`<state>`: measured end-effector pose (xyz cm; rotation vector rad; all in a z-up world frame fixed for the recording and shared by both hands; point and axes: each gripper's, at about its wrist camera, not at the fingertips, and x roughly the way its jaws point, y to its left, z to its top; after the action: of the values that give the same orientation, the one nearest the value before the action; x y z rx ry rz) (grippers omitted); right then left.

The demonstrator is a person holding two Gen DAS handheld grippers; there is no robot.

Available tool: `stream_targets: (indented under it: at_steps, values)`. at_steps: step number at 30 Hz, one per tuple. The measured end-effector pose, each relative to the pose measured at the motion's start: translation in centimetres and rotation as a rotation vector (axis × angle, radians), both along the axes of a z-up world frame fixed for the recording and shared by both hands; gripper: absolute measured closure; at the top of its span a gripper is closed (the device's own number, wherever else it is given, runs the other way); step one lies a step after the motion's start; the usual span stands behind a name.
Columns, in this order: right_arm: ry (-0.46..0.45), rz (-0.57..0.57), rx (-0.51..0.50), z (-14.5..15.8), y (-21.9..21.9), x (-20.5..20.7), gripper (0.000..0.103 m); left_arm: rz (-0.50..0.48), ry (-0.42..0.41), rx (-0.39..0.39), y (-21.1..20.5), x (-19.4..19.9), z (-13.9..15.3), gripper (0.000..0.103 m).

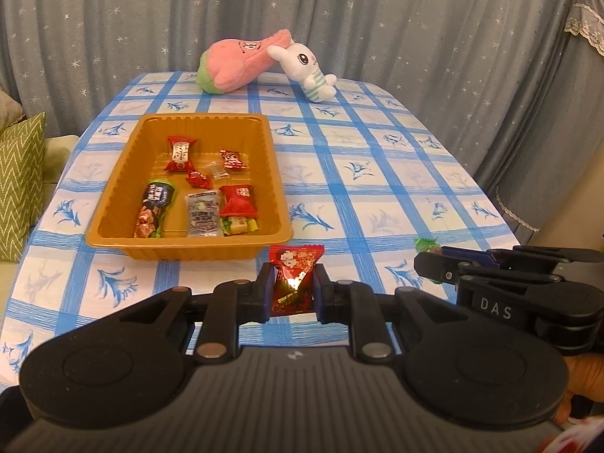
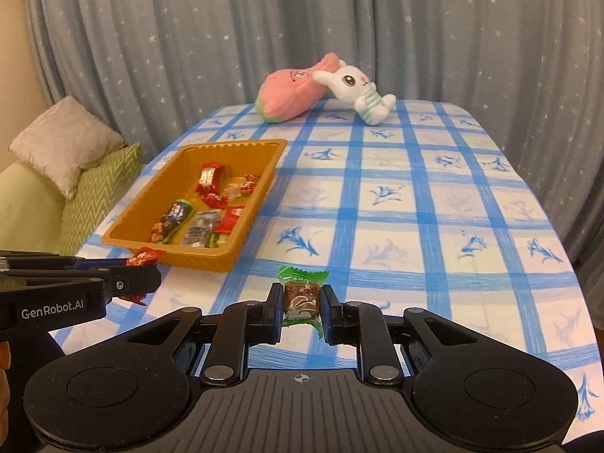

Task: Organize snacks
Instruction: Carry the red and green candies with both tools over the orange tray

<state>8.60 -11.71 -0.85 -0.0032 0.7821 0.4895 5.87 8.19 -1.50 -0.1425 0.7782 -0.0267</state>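
My left gripper (image 1: 293, 283) is shut on a red wrapped candy (image 1: 294, 275), held just in front of the near rim of the orange tray (image 1: 113, 204). That tray holds several wrapped snacks, red, dark and green ones. My right gripper (image 2: 302, 304) is shut on a green-and-brown wrapped candy (image 2: 302, 294), above the checked tablecloth to the right of the orange tray (image 2: 245, 222). In the left wrist view the right gripper (image 1: 426, 260) enters from the right with the green candy (image 1: 426, 244) at its tip. In the right wrist view the left gripper (image 2: 151, 268) enters from the left holding the red candy (image 2: 142, 256).
A blue-and-white checked cloth (image 2: 415, 204) covers the table. A pink plush (image 1: 241, 62) and a white rabbit plush (image 1: 307, 66) lie at the far edge. Grey star-patterned curtains hang behind. A sofa with a green zigzag cushion (image 1: 19, 185) stands left of the table.
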Motion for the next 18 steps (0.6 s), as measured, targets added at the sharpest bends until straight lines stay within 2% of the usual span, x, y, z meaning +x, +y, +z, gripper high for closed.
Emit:
stream_targets:
  at_steps: [18]
  values:
    - [-0.015,0.119,0.007,0.1,6.9,2.2,0.083,0.101,-0.014,0.004,6.6,1.8,0.8,0.085]
